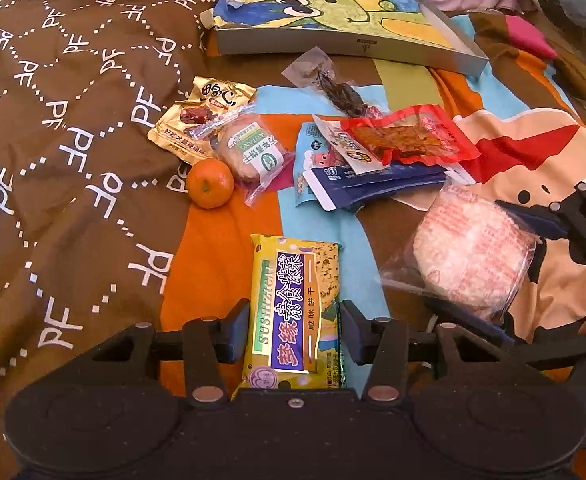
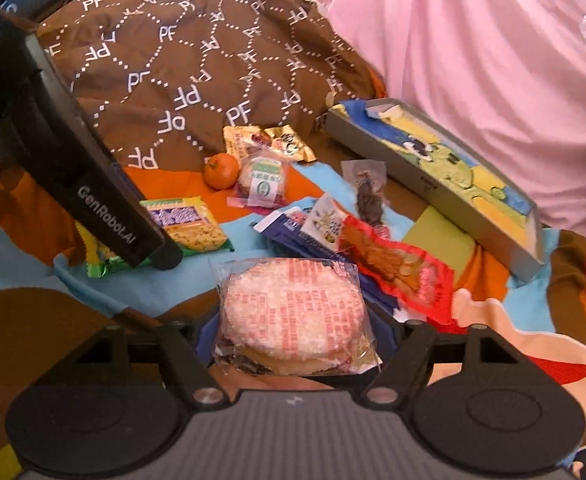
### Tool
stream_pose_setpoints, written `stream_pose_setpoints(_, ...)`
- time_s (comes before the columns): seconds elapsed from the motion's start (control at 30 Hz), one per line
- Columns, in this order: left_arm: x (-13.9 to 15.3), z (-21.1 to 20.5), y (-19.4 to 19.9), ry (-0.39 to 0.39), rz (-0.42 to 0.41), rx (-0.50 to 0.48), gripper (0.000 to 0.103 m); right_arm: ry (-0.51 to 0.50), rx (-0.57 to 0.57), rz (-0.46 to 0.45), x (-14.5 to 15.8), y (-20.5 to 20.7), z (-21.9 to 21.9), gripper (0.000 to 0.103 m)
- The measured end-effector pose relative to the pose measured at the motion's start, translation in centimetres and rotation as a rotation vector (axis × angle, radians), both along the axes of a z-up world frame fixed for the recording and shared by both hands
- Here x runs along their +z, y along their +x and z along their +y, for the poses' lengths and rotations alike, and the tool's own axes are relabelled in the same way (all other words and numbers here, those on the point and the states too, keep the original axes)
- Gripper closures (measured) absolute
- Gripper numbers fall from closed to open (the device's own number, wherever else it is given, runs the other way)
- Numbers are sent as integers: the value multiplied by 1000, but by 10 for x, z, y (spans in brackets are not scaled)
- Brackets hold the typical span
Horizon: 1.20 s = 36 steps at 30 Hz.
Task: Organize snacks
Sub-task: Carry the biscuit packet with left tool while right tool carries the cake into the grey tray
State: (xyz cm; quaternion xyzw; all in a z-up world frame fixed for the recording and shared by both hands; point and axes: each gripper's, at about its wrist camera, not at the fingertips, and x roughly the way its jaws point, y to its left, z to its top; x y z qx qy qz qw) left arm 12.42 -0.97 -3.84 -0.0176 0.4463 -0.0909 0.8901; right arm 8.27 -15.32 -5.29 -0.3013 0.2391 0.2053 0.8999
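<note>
A bed covered by a patterned blanket [image 1: 73, 128], brown with white "PF" lettering on the left and bright cartoon patches of orange, blue and cream on the right, holds a scatter of snacks.

Going left to right in the left wrist view: a gold snack packet [image 1: 197, 120] lies partly under a clear-wrapped round pastry with a green label [image 1: 253, 152], and a small tangerine [image 1: 209, 183] sits just beside and in front of both. Nearer the camera, the left gripper [image 1: 295, 334] has its fingers [image 1: 237, 330] closed against the two long sides of a yellow and purple cracker packet [image 1: 293, 304], which lies flat on the blanket. Behind it is a small pile: a blue packet [image 1: 373, 188] with a red packet of brown strips [image 1: 409, 136] lying over it, and a clear pouch with a dark snack [image 1: 329, 84] behind those. Farther back sits a shallow grey box [image 1: 333, 46] lined with a cartoon drawing in yellow, blue and green, with pink fabric [image 2: 493, 60] beyond it.

On the right, the right gripper [image 2: 293, 340] holds a clear-wrapped round rice cake with red print [image 2: 293, 304]; its fingers [image 2: 389, 332] press the wrapper from both sides. The rice cake is just in front of the blue and red packets.
</note>
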Motion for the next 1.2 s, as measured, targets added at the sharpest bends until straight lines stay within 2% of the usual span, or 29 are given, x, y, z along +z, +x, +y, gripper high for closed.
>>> stream_pose_setpoints(0.5,8,-7,-10,-16,-61,-15,54,-27,-40,-137,1,-4,0,26)
stream_pose_setpoints(1.0,38,-9,-2,-76,-186,32,54,50,-105,-236,17,0,-11,26)
stream_pose_setpoints(1.2,48,-10,11,-125,-205,66,54,81,-131,-253,24,3,-17,26)
